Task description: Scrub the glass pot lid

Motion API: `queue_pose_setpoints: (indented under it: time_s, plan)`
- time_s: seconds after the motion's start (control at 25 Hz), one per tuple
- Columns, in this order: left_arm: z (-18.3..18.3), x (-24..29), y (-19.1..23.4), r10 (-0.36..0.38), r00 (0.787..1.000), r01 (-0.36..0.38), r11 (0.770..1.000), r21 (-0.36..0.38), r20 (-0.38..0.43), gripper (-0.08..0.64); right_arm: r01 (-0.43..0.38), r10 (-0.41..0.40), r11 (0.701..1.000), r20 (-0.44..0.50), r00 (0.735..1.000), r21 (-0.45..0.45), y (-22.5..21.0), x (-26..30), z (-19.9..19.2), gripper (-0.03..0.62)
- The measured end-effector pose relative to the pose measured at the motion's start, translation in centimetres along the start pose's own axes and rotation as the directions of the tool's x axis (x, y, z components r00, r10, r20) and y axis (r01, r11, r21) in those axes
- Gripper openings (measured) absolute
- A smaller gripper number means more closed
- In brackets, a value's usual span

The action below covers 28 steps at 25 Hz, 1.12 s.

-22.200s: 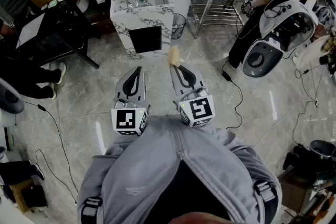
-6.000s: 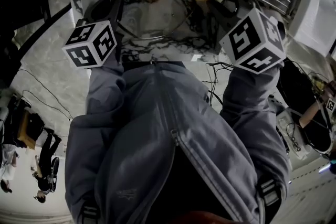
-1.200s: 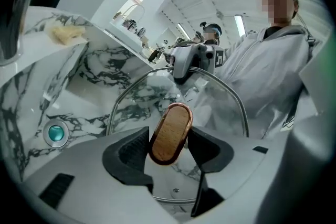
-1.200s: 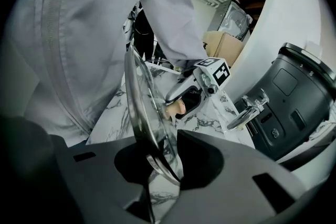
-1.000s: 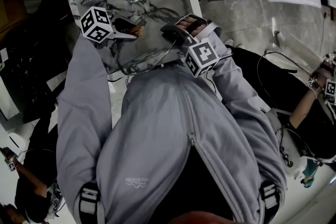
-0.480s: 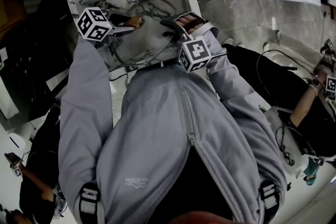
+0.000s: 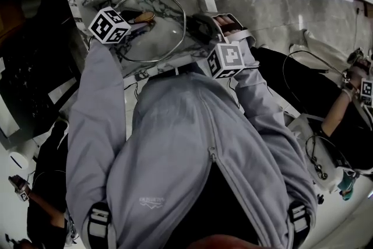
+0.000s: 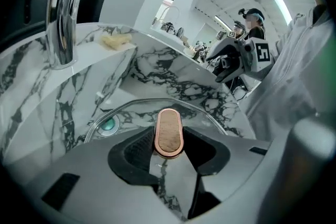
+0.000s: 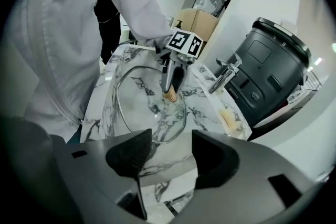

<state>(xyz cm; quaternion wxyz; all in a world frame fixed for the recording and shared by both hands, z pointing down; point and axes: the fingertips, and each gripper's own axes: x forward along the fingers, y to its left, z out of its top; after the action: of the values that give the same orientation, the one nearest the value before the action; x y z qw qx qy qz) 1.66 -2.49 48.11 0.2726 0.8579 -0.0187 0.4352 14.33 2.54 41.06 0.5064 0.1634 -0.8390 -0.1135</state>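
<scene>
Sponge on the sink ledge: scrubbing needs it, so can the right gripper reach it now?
Probably yes. The right gripper is empty, its jaws opening, and the sponge lies uncovered beside the faucet. Only the glass lid, held by the left gripper, lies along the way.

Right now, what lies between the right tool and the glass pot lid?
Only bare marble sink, per the right gripper view. The right tool, jaws opening with nothing between them, is apart from the glass pot lid.

Left tongs [image 8: 169, 152] grip wooden lid knob [image 8: 168, 131].
</scene>
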Motion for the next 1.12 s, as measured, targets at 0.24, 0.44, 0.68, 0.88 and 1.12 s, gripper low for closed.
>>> queue_pose_setpoints:
  time_s: [0.24,0.44,0.68,0.88,1.12]
  plan:
    - [-1.1,1.6,0.7,0.077,0.996,-0.075,0.997,0.035,-0.043,0.187,0.044,-0.044,0.999,-0.001,0.999,-0.003,-2.1,0.2,0.2,0.222]
    - [-1.7,3.3,1.1,0.135,0.989,-0.131,0.989,0.068,-0.063,0.187,0.059,-0.059,0.998,0.003,0.998,0.002,-3.9,1.2,0.3,0.222]
    - [-2.3,4.7,1.3,0.144,0.988,-0.142,0.989,0.044,-0.057,0.186,0.094,-0.094,0.996,0.007,0.996,0.000,-7.8,2.9,0.7,0.222]
    - [-2.6,4.8,2.1,0.212,0.976,-0.208,0.976,0.066,-0.045,0.187,0.121,-0.122,0.992,-0.035,0.992,-0.023,-12.8,6.3,1.0,0.222]
    - [-3.5,3.0,1.2,0.298,0.955,-0.298,0.955,-0.006,-0.009,0.187,0.105,-0.116,0.991,-0.144,0.983,-0.086,-18.1,11.9,1.4,0.222]
